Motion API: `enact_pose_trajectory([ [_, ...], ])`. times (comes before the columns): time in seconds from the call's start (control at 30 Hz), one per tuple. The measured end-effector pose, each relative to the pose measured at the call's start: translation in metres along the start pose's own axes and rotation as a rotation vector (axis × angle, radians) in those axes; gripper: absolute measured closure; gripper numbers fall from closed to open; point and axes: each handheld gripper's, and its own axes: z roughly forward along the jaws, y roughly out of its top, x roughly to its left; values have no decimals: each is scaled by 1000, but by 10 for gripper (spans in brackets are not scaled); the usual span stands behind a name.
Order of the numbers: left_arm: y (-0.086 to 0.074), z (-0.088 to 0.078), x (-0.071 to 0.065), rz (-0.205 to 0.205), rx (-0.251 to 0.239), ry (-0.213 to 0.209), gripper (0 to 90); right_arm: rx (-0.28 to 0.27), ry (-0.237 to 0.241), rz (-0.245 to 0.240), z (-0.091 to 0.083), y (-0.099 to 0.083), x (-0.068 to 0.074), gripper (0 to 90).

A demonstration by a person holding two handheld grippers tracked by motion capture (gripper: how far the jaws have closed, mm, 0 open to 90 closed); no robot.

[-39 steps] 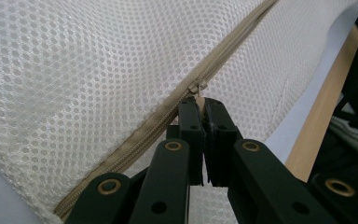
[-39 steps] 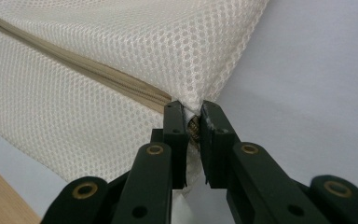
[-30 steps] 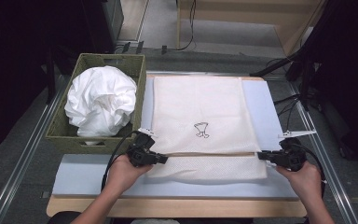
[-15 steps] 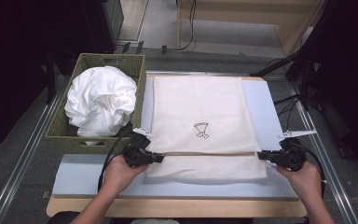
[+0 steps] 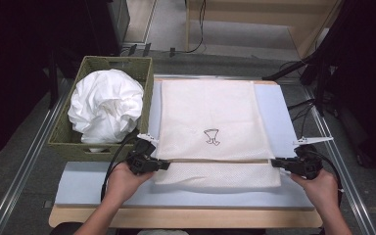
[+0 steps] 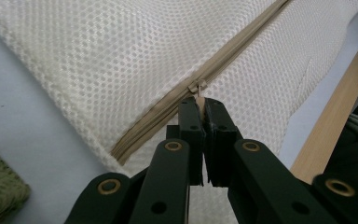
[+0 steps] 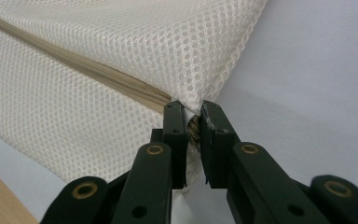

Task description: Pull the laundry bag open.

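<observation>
A mesh laundry bag (image 5: 210, 132) is lying flat mid-surface as the left tool (image 6: 200, 109) is pinching its zipper pull (image 6: 197, 88) and the right tool (image 7: 192, 116) is clamping the bag's right corner. Next, likely drawing the pull rightward along the zipper (image 6: 223, 60), corner held taut.

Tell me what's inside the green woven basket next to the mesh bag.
The basket holds a crumpled heap of white cloth that rises above its rim. Whatever lies beneath the heap, and the basket's bottom, is covered.
</observation>
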Motion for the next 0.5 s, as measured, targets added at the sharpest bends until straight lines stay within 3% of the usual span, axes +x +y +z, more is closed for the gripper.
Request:
enact_pose_trajectory([
  [0.2, -6, -10, 4, -14, -10, 18, 878, 0, -2, 2, 0, 0, -1, 821],
  [0.5, -7, -9, 4, -11, -2, 29, 878, -4, -1, -6, 0, 1, 0, 821],
])
